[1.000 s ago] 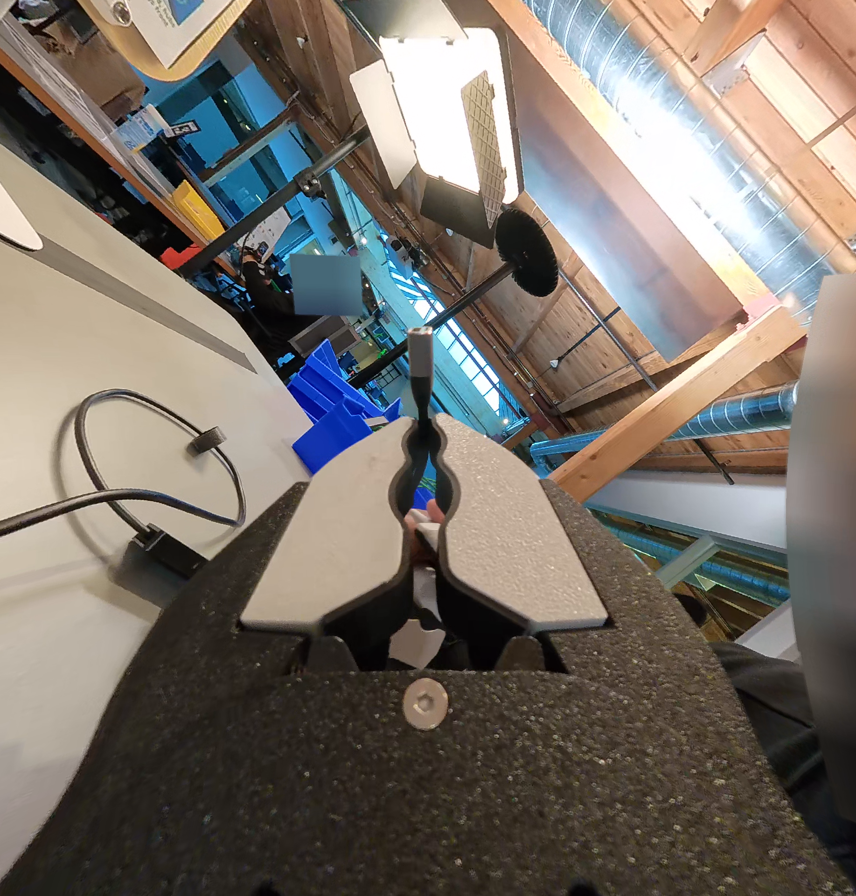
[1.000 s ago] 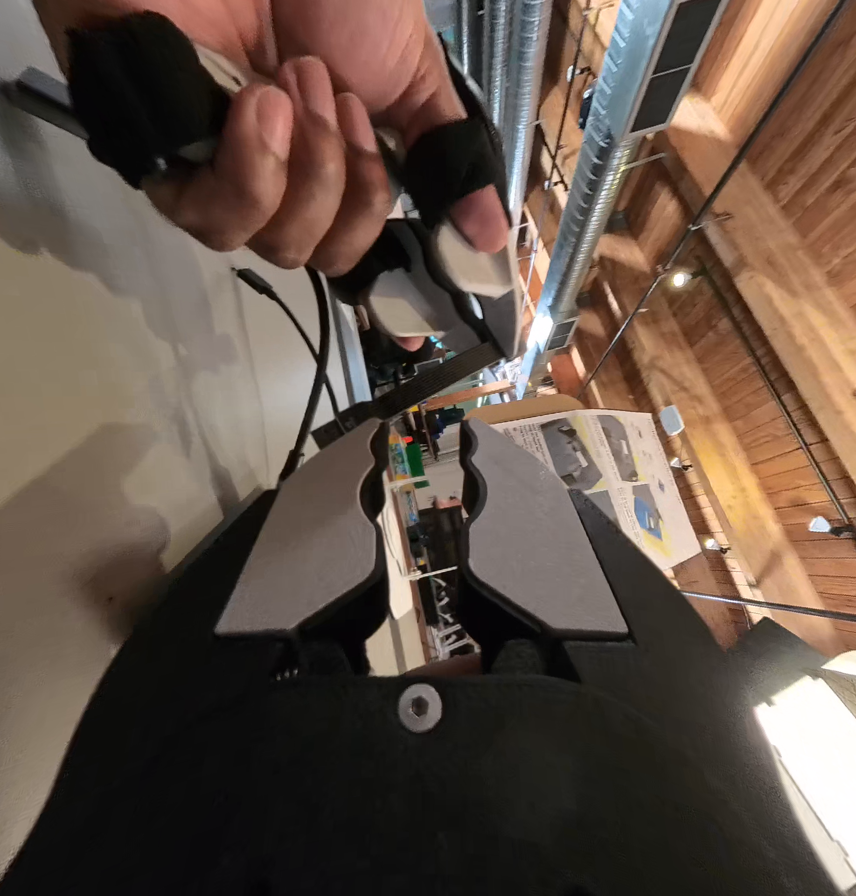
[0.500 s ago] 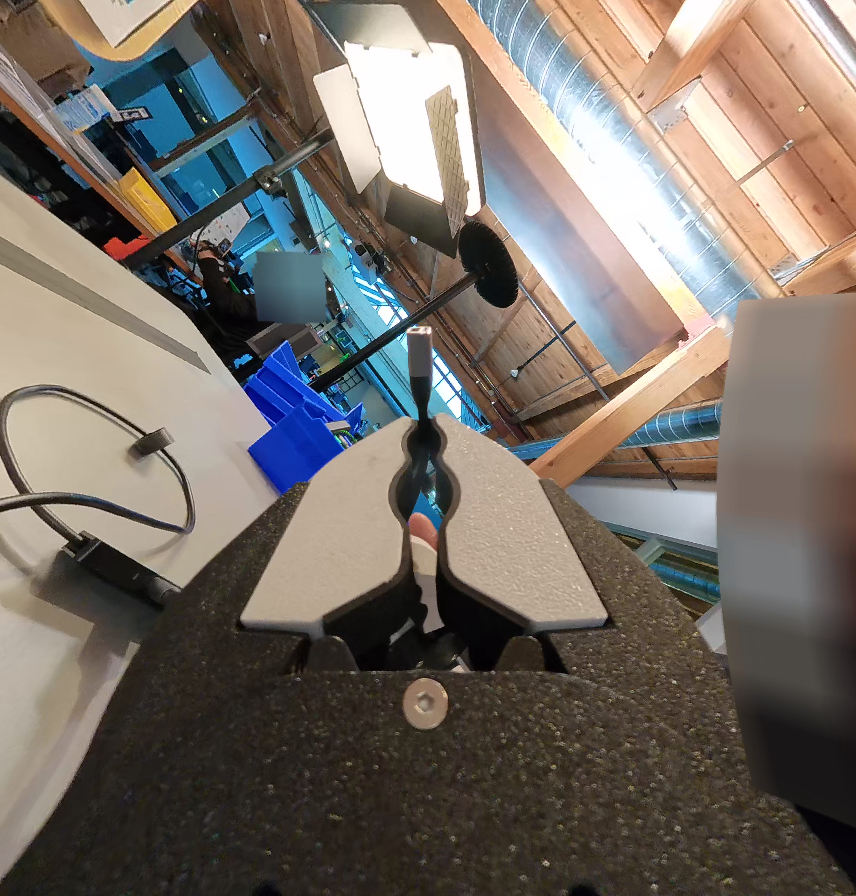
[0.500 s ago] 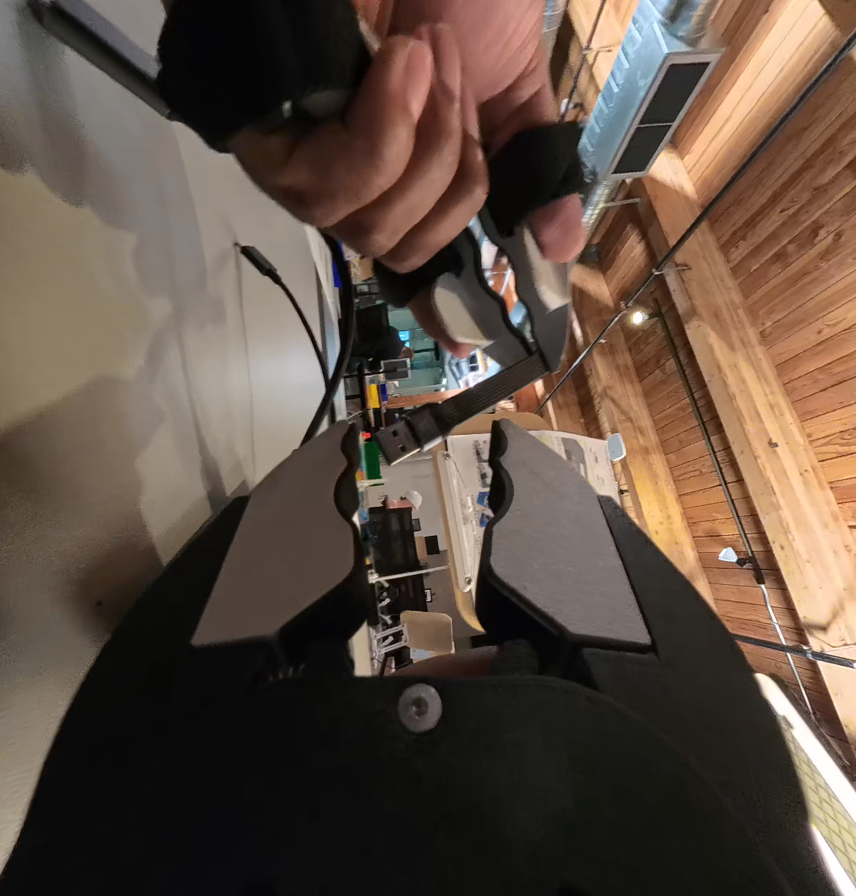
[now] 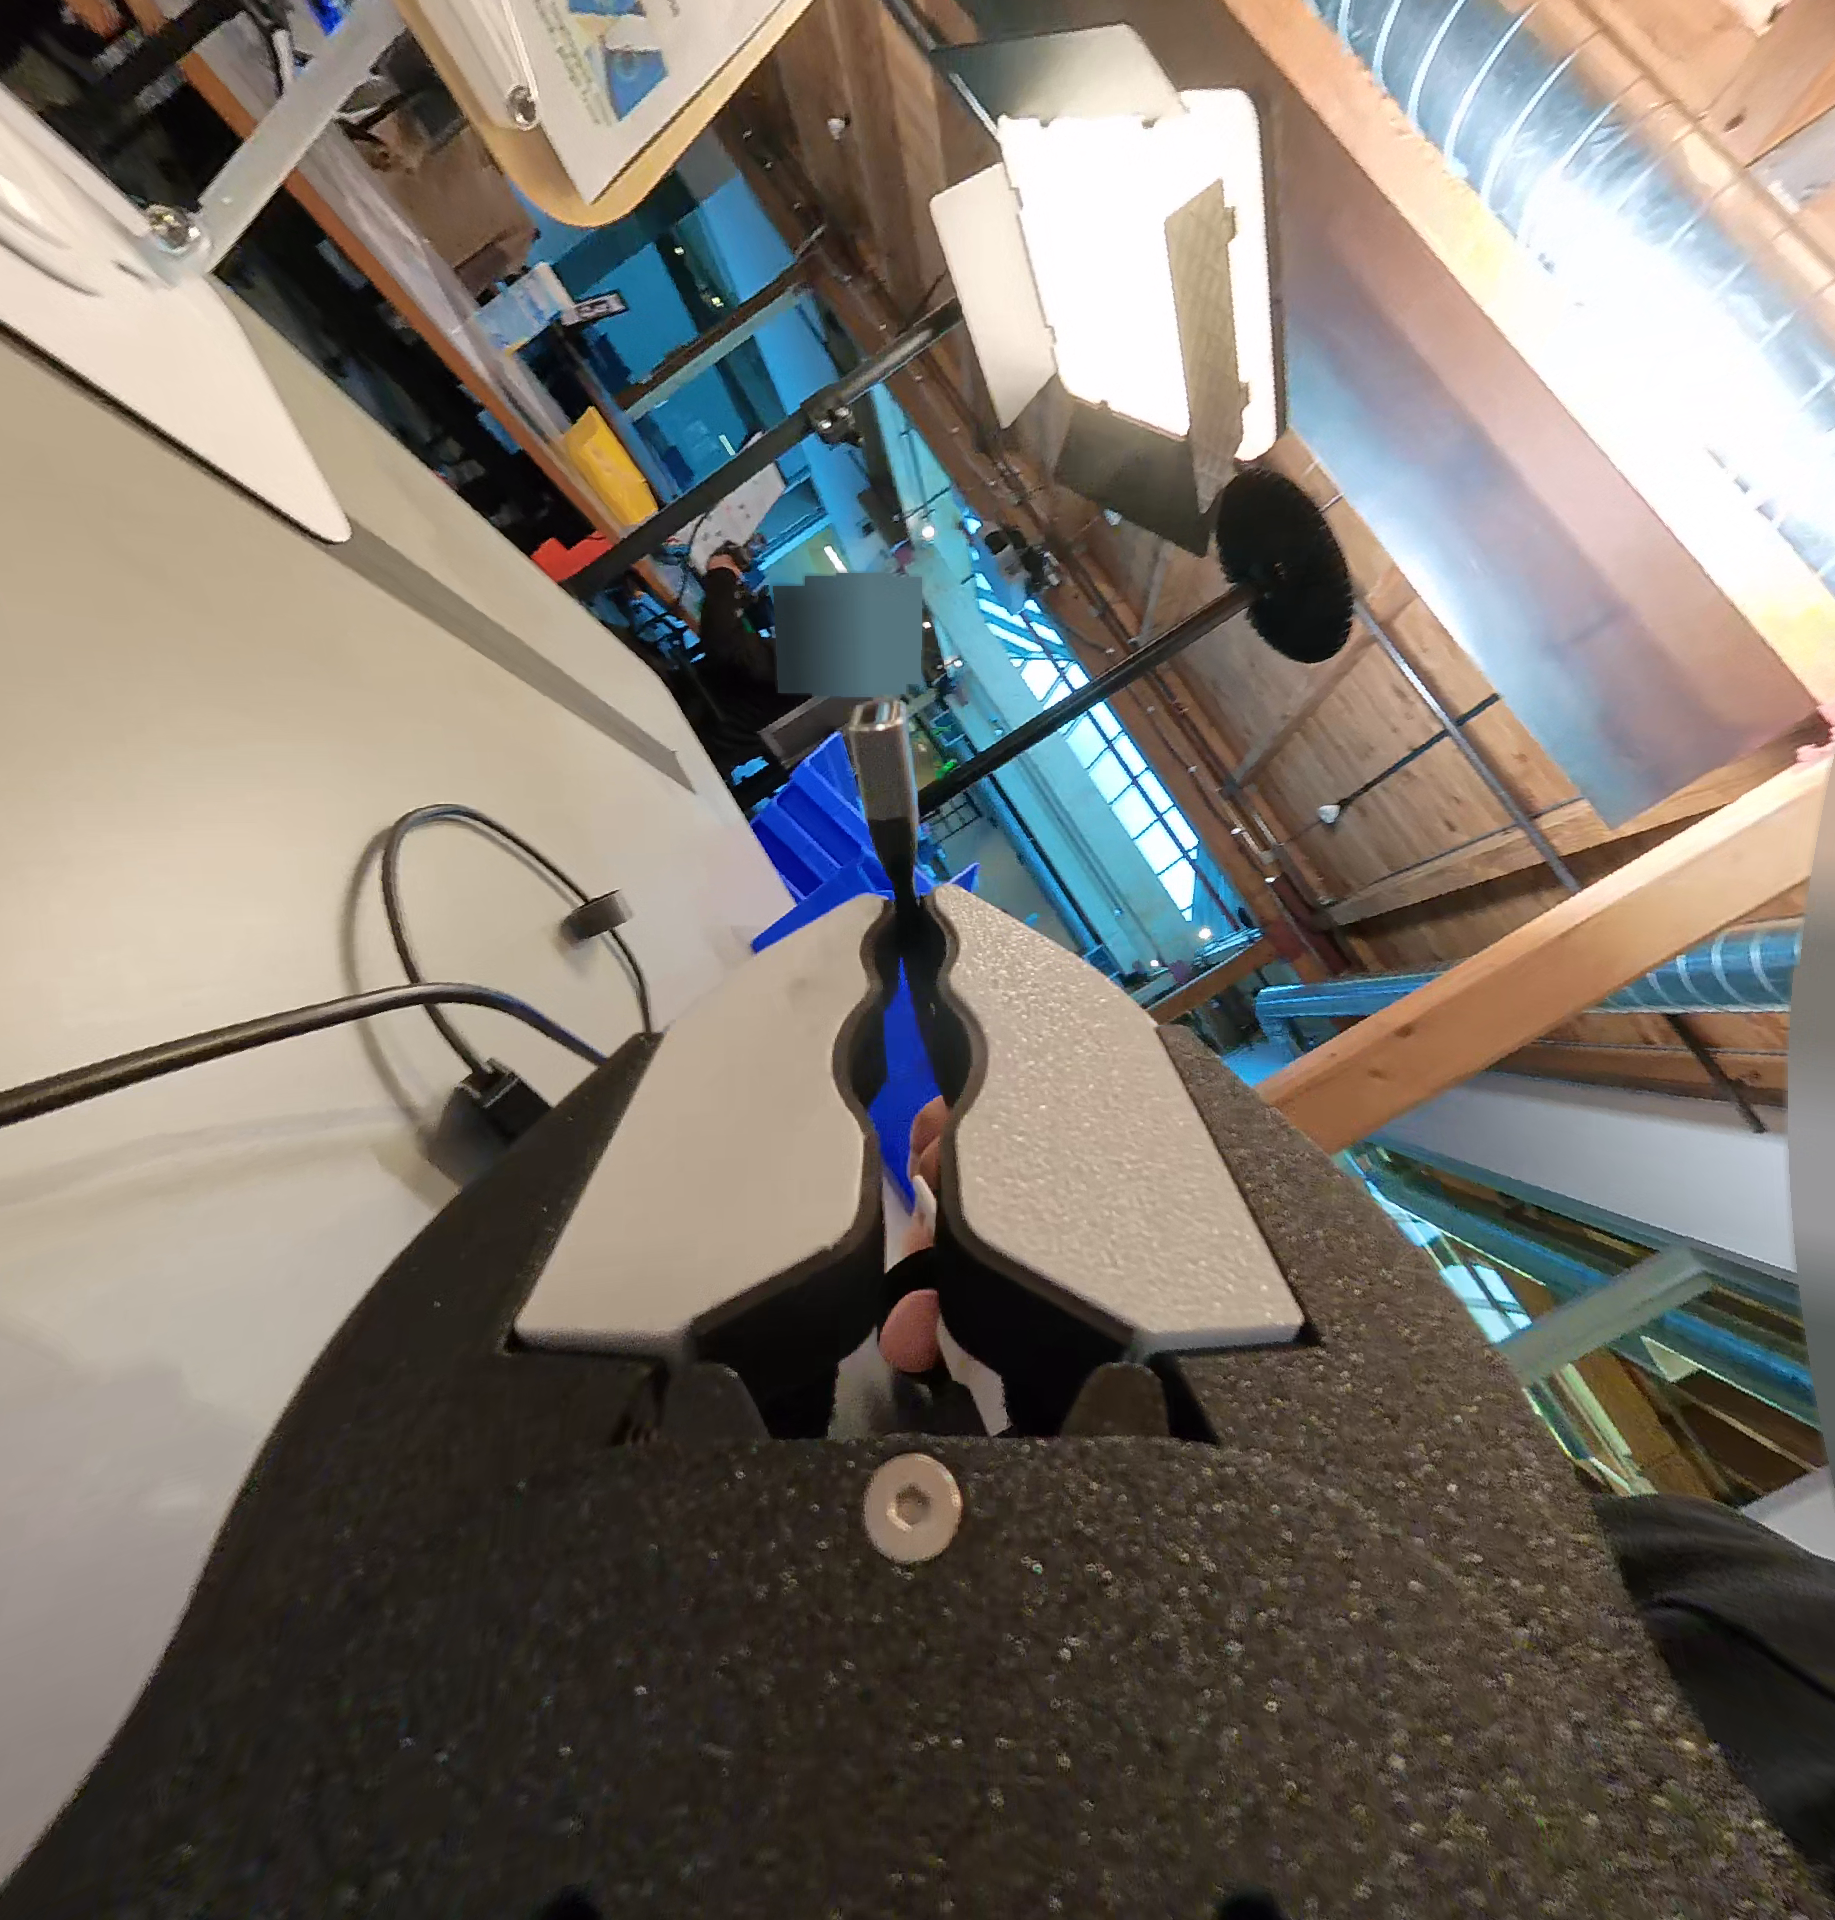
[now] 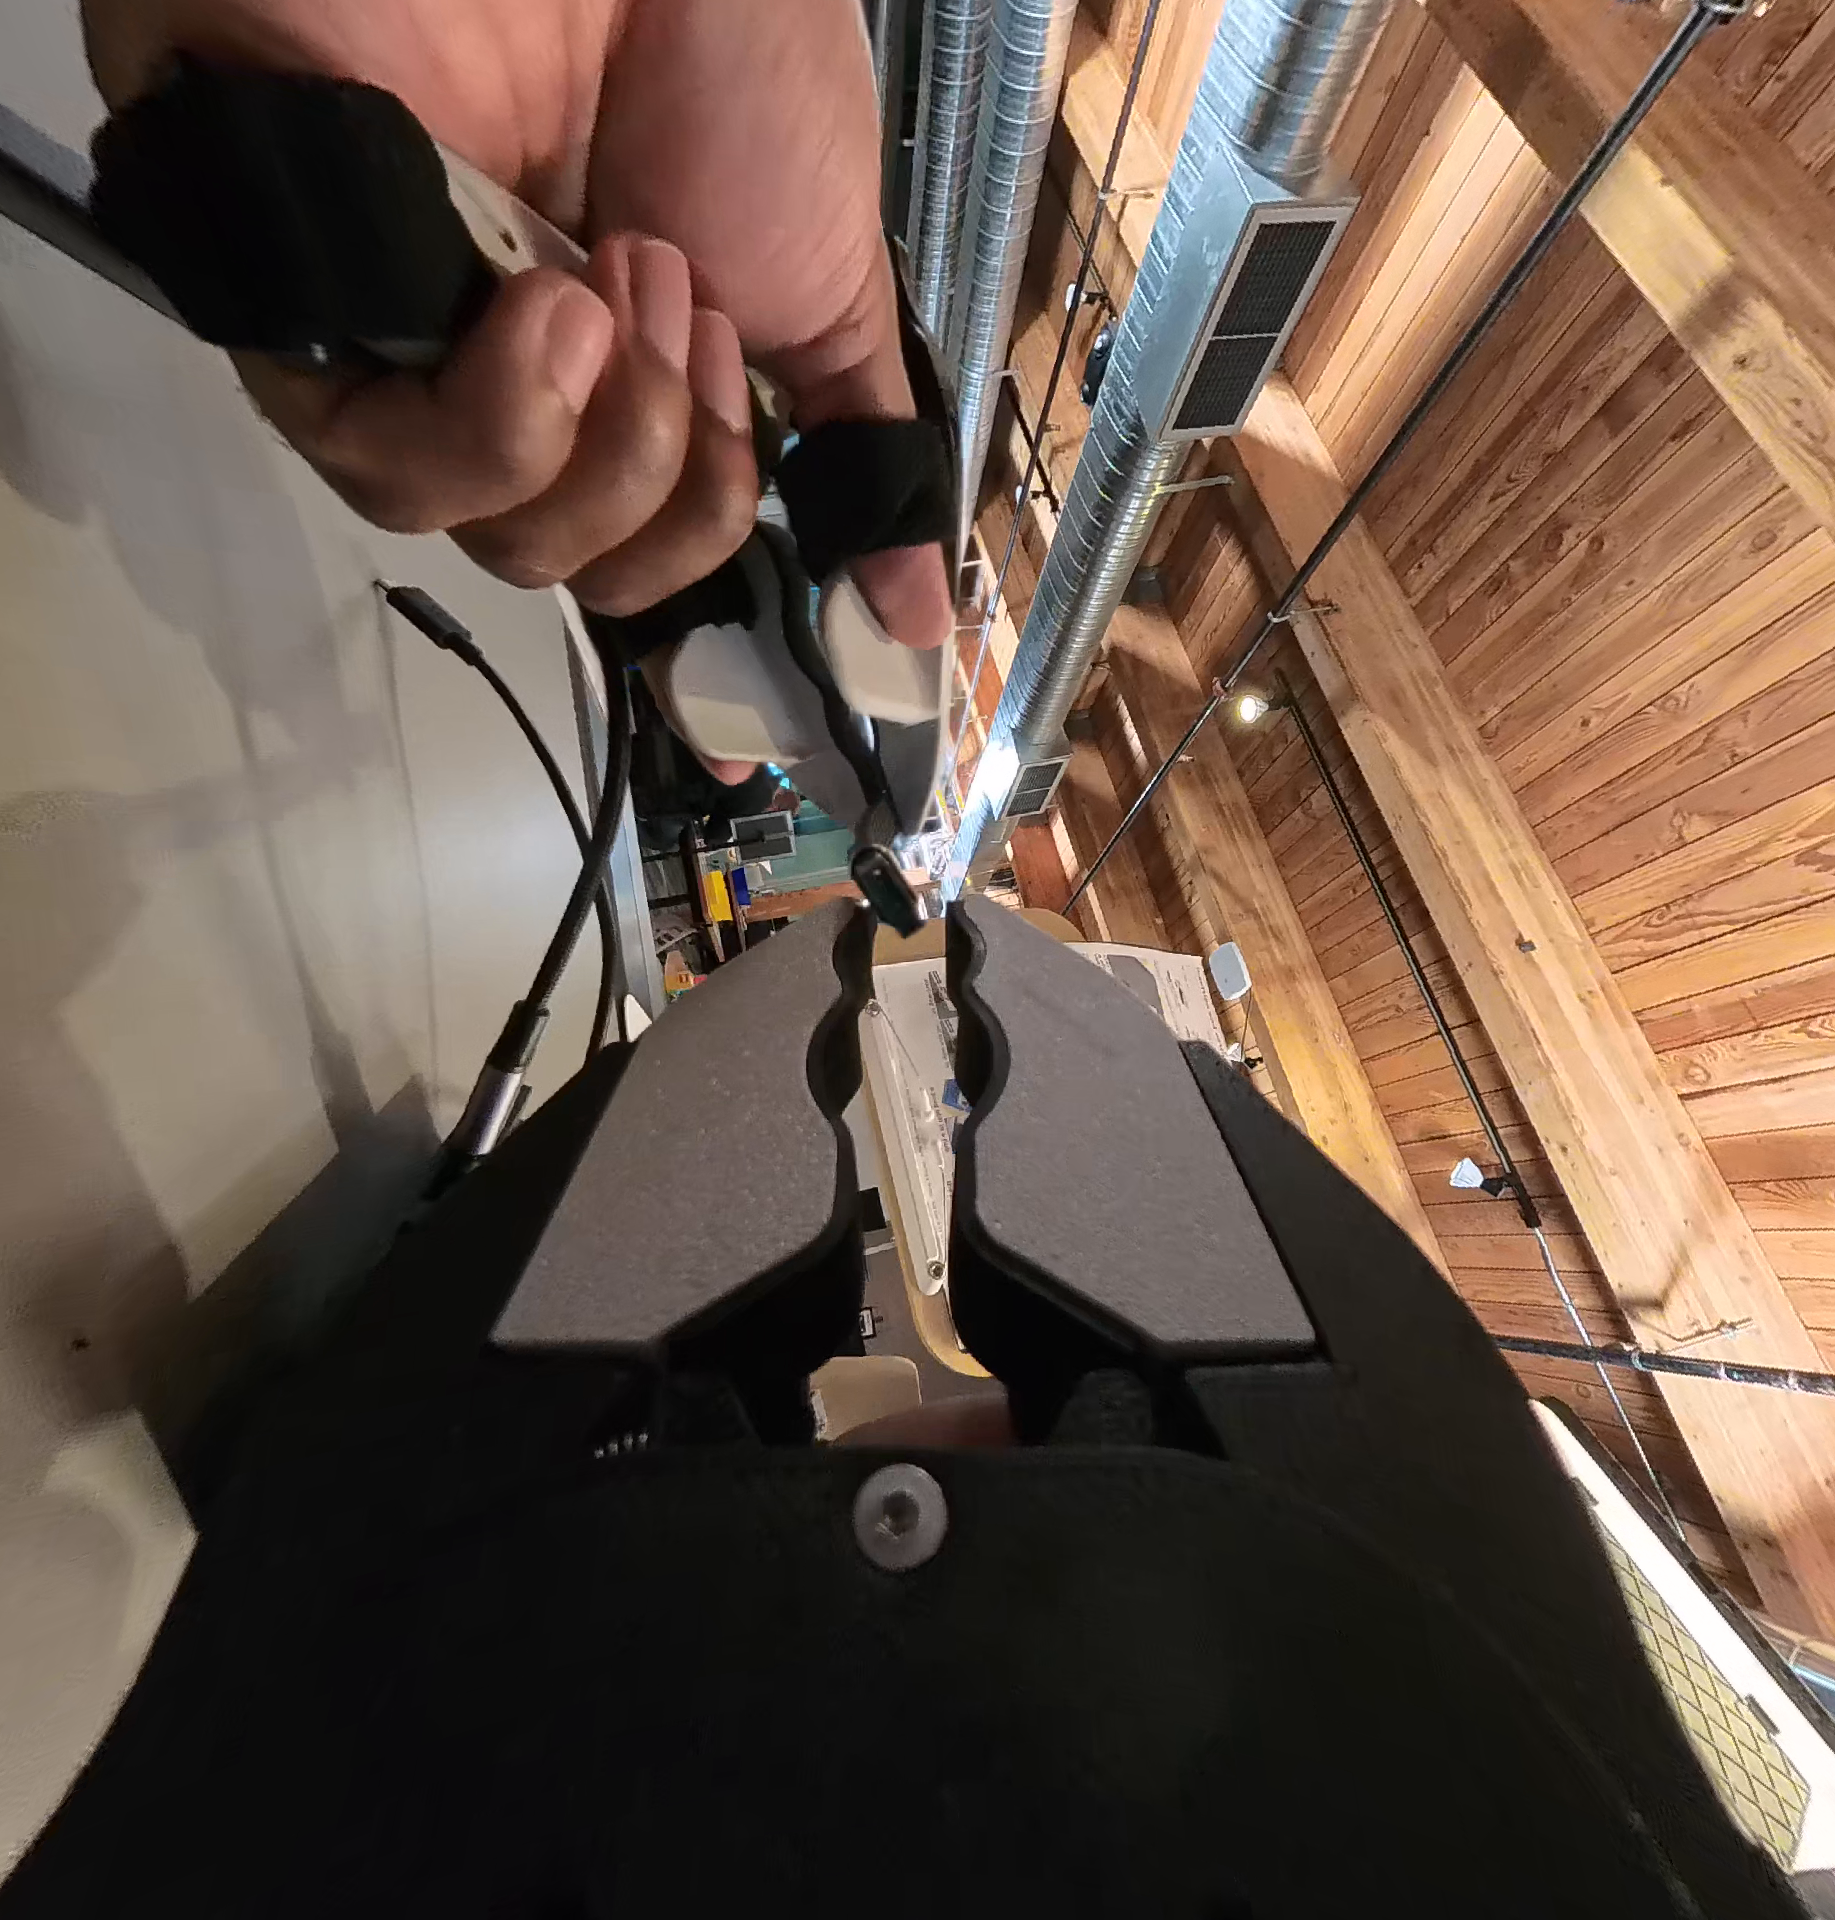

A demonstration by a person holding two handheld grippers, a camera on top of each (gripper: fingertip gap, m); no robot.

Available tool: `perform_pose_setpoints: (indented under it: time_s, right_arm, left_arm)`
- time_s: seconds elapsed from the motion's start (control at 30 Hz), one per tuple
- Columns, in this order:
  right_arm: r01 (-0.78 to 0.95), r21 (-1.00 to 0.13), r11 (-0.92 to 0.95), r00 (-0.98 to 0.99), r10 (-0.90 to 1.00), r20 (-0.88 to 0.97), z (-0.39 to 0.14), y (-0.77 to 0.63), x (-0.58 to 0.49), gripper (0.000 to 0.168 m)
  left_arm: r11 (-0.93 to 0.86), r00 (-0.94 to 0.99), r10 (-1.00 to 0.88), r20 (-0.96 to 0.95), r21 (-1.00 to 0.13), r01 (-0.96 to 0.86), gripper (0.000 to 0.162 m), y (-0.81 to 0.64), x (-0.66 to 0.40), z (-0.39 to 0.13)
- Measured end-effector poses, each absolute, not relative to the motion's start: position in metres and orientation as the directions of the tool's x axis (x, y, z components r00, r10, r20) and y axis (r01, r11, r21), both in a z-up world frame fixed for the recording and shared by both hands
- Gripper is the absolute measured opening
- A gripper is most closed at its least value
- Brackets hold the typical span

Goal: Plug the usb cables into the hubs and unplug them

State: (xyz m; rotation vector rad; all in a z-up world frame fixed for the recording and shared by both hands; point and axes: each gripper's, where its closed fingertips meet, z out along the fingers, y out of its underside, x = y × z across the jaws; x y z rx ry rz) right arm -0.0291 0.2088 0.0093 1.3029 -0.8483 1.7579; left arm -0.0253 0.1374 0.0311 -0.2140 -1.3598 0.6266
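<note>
Starting at the left, the white tabletop (image 5: 144, 727) carries a loose black cable (image 5: 414, 935) curled in a loop, with a small dark plug block (image 5: 487, 1101) lying at the near end of it; both sit well off to the left of the left gripper (image 5: 908, 925) and are untouched. That gripper has its fingers (image 5: 1089, 1122) pressed together on the thin black cord of a usb cable (image 5: 882, 790), so the grey metal connector stands clear just beyond the tips. Its long axis runs straight on from the fingers, open end pointing away from them, up toward the lit panel lamp (image 5: 1110, 281) and not at the tabletop. Moving right, the other view shows the same connector (image 6: 887, 878) from its far side: it hangs out of the left gripper held in the person's hand (image 6: 601, 343) and aims down at the right gripper (image 6: 908, 920). The right gripper's fingers (image 6: 1079, 1143) stand a little apart with nothing between them, and the connector's tip sits right at the mouth of that gap, nearly end-on to it. So the right gripper looks nearest to take it next, and I would judge the two need to stay lined up along that one axis. Another braided cable (image 6: 591, 831) runs along the tabletop to the left; I cannot make out a hub.
</note>
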Motion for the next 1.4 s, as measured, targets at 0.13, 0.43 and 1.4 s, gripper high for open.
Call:
perform_pose_setpoints:
  time_s: [0.13,0.43,1.4]
  right_arm:
    - [-0.876,-0.066,-0.478,-0.168,0.174,0.97,0.007,0.208,-0.029,0.007]
    - [-0.855,-0.06,-0.516,-0.15,0.134,0.979,0.003,0.212,-0.017,0.015]
    - [-0.601,-0.648,-0.468,-0.574,-0.311,0.757,0.016,0.202,-0.05,0.006]
  left_arm:
    - [0.819,0.069,0.535,0.842,-0.496,-0.29,0.003,0.138,-0.026,0.03]
    - [0.813,0.054,0.547,0.835,-0.515,-0.272,0.003,0.143,-0.03,0.028]
    - [0.106,-0.061,0.993,0.097,-0.979,0.172,0.024,0.164,-0.029,0.033]
